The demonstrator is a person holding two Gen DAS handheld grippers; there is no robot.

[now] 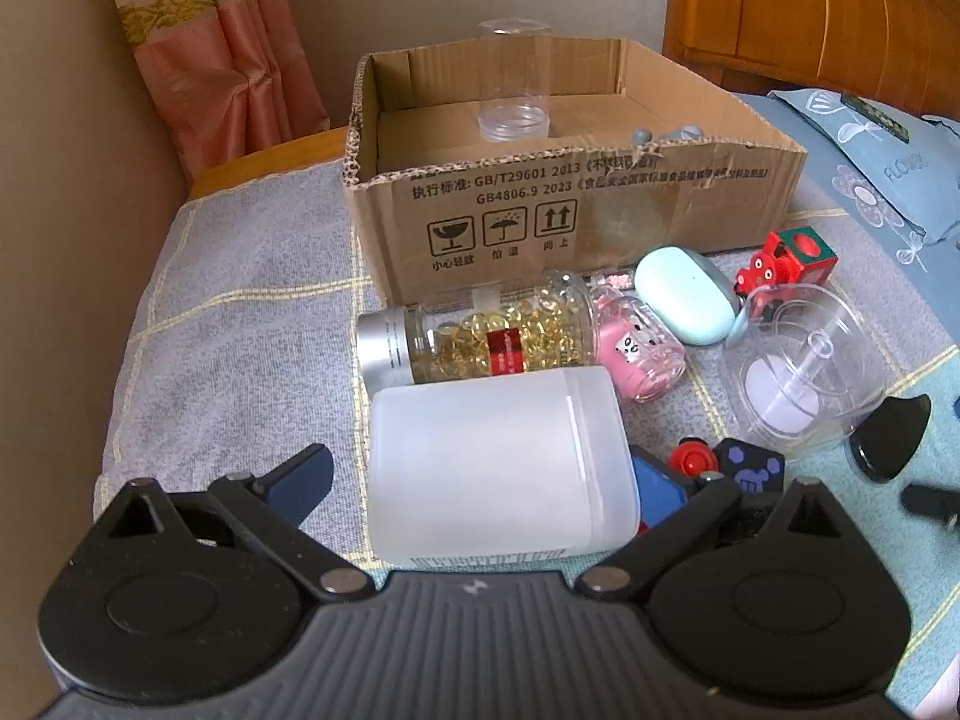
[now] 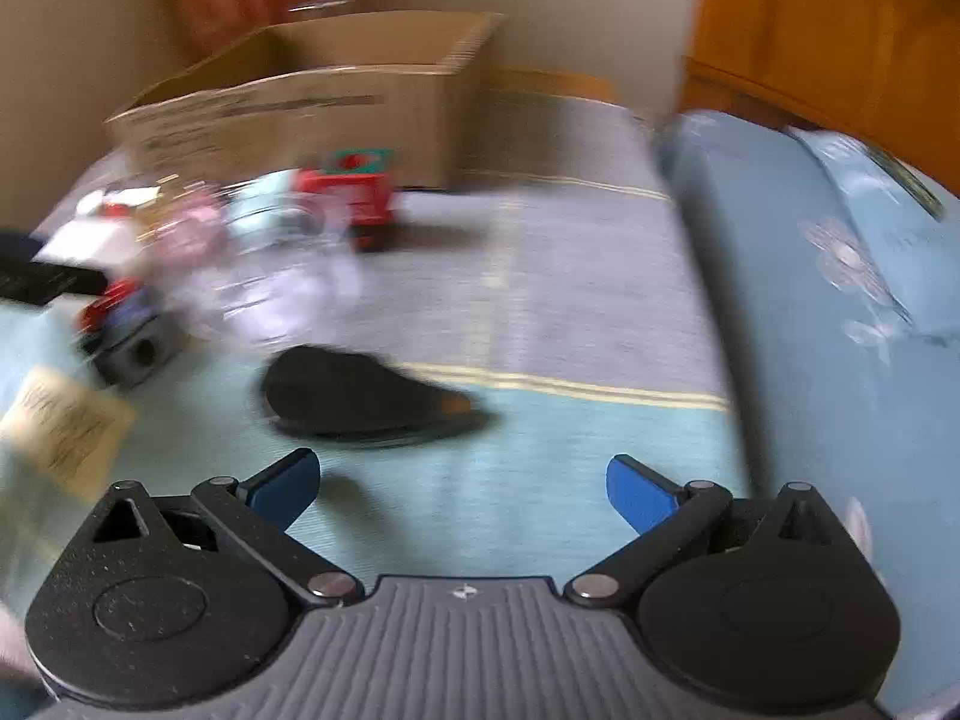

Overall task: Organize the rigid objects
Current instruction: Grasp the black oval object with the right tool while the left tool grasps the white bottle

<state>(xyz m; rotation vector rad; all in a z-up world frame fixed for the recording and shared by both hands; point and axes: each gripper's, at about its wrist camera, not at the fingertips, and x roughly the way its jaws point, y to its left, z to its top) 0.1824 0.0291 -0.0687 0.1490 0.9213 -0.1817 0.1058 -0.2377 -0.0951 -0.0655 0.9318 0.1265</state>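
A frosted white plastic jar (image 1: 498,468) lies on its side on the bedspread. My left gripper (image 1: 480,480) is open around it; the left finger (image 1: 300,480) stands a little off the jar's side and the right finger (image 1: 657,489) is partly hidden behind it. Beyond it lie a bottle of gold capsules (image 1: 480,336), a pink jar (image 1: 642,348), a mint case (image 1: 684,294), a red toy (image 1: 780,270) and a clear round container (image 1: 798,372). My right gripper (image 2: 462,486) is open over the bedspread, holding nothing, just short of a black teardrop-shaped item (image 2: 354,390). That view is blurred.
An open cardboard box (image 1: 570,192) stands behind the pile with a clear jar (image 1: 514,114) inside. A dark printed cube (image 1: 750,468) and a small red piece (image 1: 693,459) lie right of the white jar. A blue pillow (image 2: 840,300) and a wooden headboard (image 1: 810,12) are on the right.
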